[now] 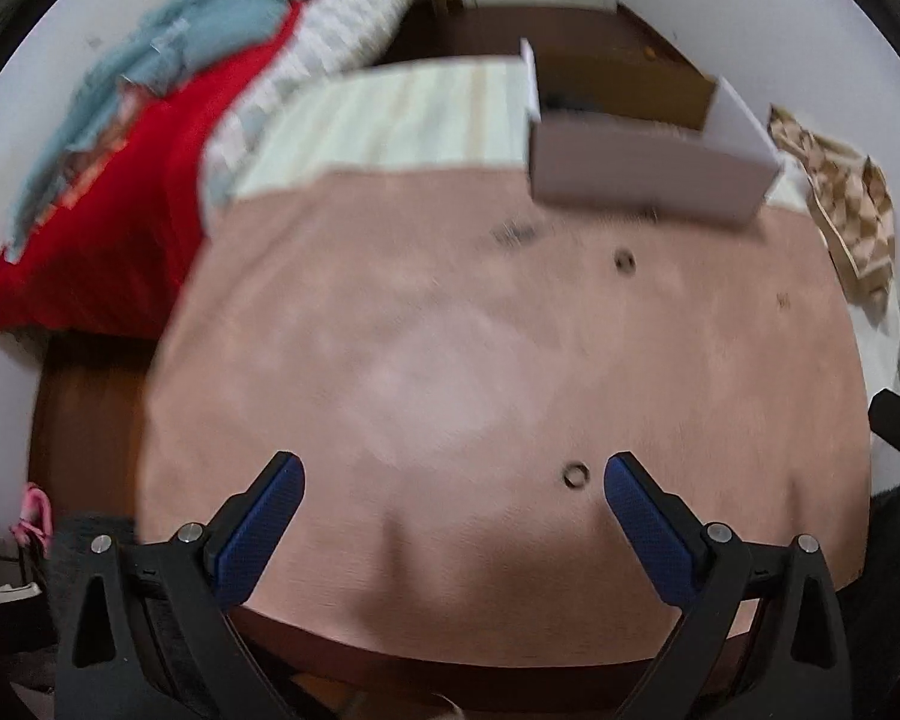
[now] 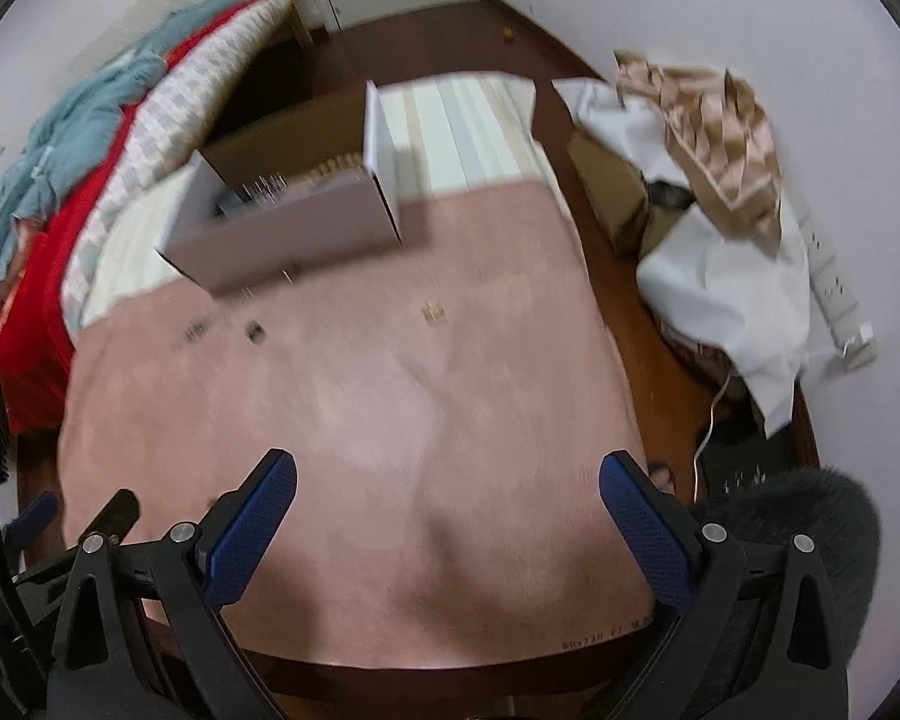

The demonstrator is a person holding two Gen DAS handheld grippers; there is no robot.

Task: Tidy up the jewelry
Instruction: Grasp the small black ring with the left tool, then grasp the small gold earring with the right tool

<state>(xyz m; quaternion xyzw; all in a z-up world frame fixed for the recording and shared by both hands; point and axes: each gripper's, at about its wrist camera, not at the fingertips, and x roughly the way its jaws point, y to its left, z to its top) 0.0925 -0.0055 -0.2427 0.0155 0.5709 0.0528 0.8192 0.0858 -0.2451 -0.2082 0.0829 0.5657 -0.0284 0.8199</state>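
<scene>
We hold the left gripper (image 1: 453,474) spread wide and empty above the near part of the pink cloth (image 1: 450,330). The nearest ring (image 1: 575,474) lies flat on that cloth between the fingertips, just beside the right one, so this gripper is better placed for it and needs only a small shift to the right before closing; a ring has no long axis to align with. A second ring (image 1: 625,261) and two small blurred pieces (image 1: 515,234) lie farther off, near the open cardboard box (image 1: 648,138) at the far edge. The right gripper (image 2: 447,477) is likewise spread and empty, with nothing between its fingers. Dark printed lettering runs along the cloth's near edge in the right wrist view, too small and reversed to read.
</scene>
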